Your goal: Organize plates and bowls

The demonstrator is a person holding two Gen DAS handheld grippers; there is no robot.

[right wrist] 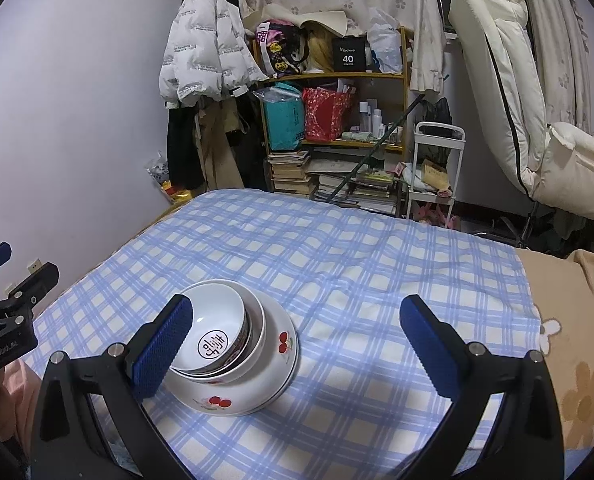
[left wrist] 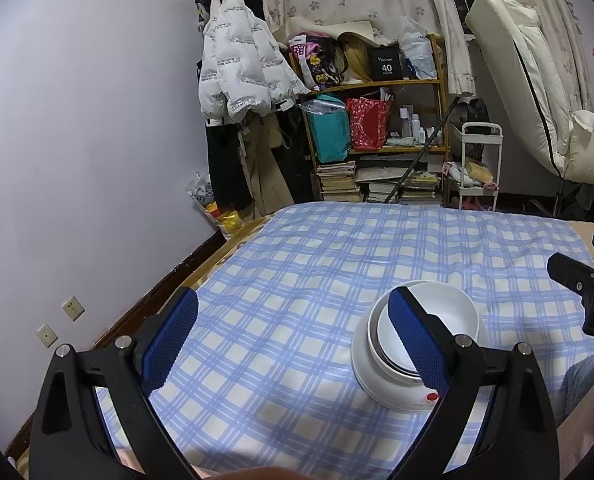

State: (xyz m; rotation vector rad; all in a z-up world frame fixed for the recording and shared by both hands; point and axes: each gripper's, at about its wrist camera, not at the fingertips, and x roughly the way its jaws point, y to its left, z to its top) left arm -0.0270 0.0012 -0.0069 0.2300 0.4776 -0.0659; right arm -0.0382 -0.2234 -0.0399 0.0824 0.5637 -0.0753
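Observation:
A stack of dishes sits on the blue checked cloth (right wrist: 357, 272). White bowls (right wrist: 221, 320) are nested on a white plate with red cherry prints (right wrist: 273, 364). The top bowl has a round black mark inside. In the left wrist view the stack (left wrist: 437, 316) lies behind my left gripper's right finger. My left gripper (left wrist: 293, 336) is open and empty, left of the stack. My right gripper (right wrist: 297, 340) is open and empty, its left finger in front of the bowls. Each gripper shows at the edge of the other's view.
The cloth covers a bed against a white wall (left wrist: 77, 140). Beyond the bed's far edge stand a cluttered wooden shelf (right wrist: 337, 100), hanging coats (right wrist: 205, 52), a small white cart (right wrist: 437, 168) and a cream folding chair (right wrist: 517, 80). A beige flowered blanket (right wrist: 577, 340) lies at right.

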